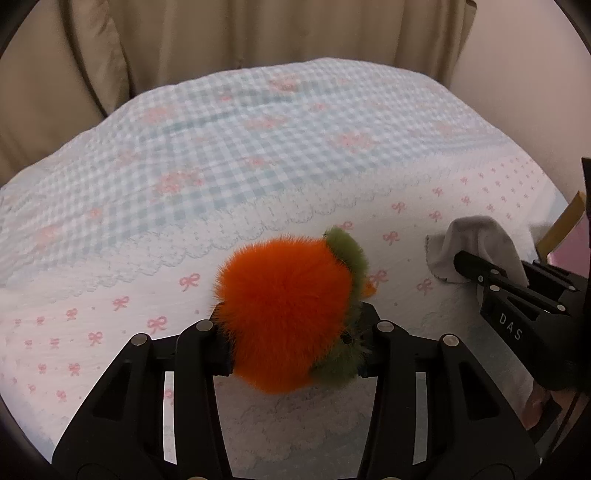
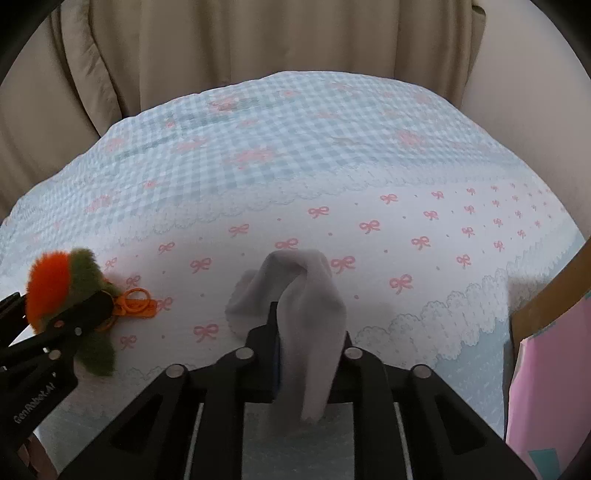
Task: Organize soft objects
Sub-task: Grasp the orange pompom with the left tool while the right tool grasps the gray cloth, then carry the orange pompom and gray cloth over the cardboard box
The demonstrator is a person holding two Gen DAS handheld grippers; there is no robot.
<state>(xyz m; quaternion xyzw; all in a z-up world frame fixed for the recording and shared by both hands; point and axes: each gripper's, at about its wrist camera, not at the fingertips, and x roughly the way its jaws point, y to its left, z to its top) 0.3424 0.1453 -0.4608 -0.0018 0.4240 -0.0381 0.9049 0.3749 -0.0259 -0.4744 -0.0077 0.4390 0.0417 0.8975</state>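
Fluffy orange-and-green pompom keychain [image 1: 288, 317] clamped in left gripper [image 1: 295, 347] jaws, limp grey cloth [image 2: 310, 306] pinched in right gripper [image 2: 299, 354] jaws — both above bow-print, gingham-topped bedspread [image 2: 332, 155], beige curtain [image 2: 258, 44] behind.

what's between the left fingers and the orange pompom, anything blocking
Nothing visible. The left gripper is already shut on the orange pompom, its fingers pressed into the fur on both sides. The right gripper, off to the side, holds a grey cloth.

Bedroom: quilted bedspread [image 1: 258, 155], curtains [image 1: 295, 33]
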